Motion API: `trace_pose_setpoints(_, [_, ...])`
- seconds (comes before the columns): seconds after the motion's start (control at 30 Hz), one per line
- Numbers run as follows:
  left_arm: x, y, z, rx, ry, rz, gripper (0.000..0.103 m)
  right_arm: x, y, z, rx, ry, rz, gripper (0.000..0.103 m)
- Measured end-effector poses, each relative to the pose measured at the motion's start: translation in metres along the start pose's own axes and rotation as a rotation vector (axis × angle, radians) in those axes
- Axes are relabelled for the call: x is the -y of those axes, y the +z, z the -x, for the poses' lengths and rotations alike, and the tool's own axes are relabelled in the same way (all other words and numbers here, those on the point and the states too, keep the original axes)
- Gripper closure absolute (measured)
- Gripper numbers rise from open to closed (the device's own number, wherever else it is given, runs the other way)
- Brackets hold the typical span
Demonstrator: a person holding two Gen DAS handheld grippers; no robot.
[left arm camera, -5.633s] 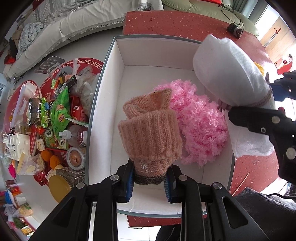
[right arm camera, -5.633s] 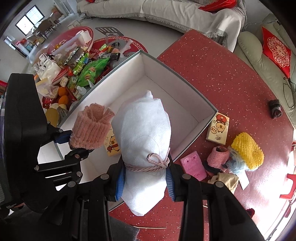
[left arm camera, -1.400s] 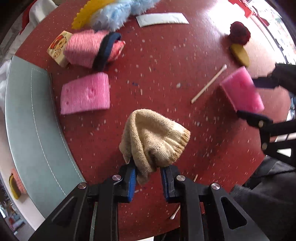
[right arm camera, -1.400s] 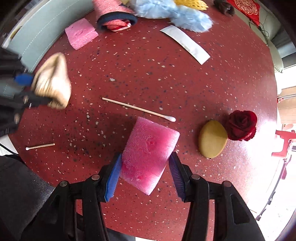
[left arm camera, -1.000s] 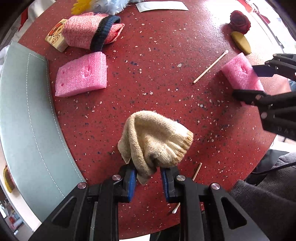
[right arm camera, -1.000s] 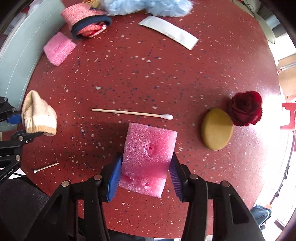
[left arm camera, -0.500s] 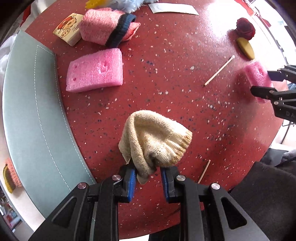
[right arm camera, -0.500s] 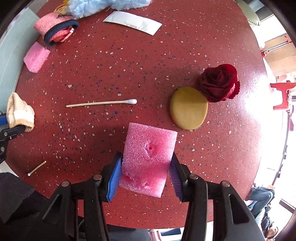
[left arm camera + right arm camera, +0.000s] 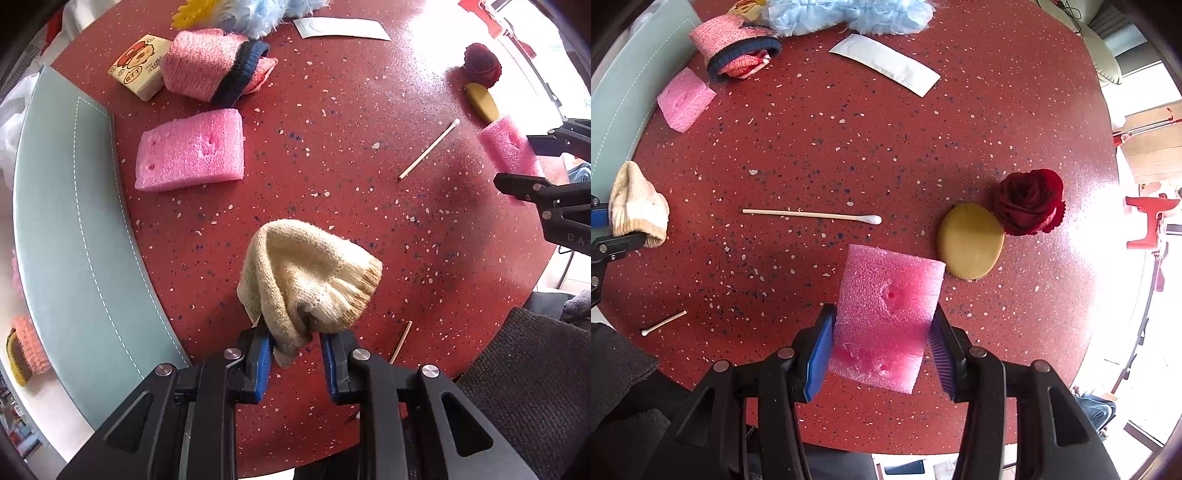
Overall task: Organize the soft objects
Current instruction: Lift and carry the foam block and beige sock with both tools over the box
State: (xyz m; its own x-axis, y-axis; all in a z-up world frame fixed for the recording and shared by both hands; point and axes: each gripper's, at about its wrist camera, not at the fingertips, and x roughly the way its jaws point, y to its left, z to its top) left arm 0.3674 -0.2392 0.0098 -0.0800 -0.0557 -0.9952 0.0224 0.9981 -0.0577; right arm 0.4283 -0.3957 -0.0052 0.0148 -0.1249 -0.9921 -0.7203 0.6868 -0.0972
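Observation:
My left gripper [image 9: 297, 349] is shut on a cream knitted hat [image 9: 310, 275], which hangs above the red speckled table [image 9: 332, 155]. In the right wrist view that hat [image 9: 637, 206] shows at the far left. My right gripper [image 9: 882, 347] is shut on a pink foam block [image 9: 888, 314], held above the table near its front edge; the left wrist view shows this block [image 9: 508, 147] at the far right. A second pink foam block [image 9: 192, 149] lies near the box's grey-green wall [image 9: 74, 236]. A pink knitted piece with a dark band [image 9: 214, 70] lies behind it.
A dark red rose [image 9: 1028, 201] and a tan round pad [image 9: 971, 240] lie at the right. A long cotton swab [image 9: 812, 215], a short swab [image 9: 663, 323], a white packet [image 9: 886, 64], blue fluffy fabric [image 9: 849, 14] and a small cartoon-printed carton [image 9: 138, 66] also lie on the table.
Both hands left the white box and now hold a cream hat and a pink foam block. Over the last second the view slid a little across the table; both grips stay unchanged.

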Motion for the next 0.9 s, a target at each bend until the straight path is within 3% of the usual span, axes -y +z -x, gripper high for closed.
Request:
trace_pose_setpoints(0.1, [0.001,-0.001,0.008,0.015,0.002,0.0,0.079,-0.012,-0.015,0.033,0.023,0.005,0.015,0.051])
trace_pose_setpoints(0.23, [0.0,-0.004,0.013,0.024,0.009,0.006,0.079,-0.023,-0.01,0.049,0.041,0.012,0.054,0.051])
trace_pose_setpoints(0.63, [-0.013,-0.011,0.029,0.063,0.002,0.083,0.079,-0.053,0.004,0.076,0.103,0.03,0.095,0.051])
trace_pose_setpoints(0.9, [-0.016,-0.017,0.035,0.08,0.01,0.099,0.079,-0.049,0.005,0.073,0.115,0.032,0.083,0.051])
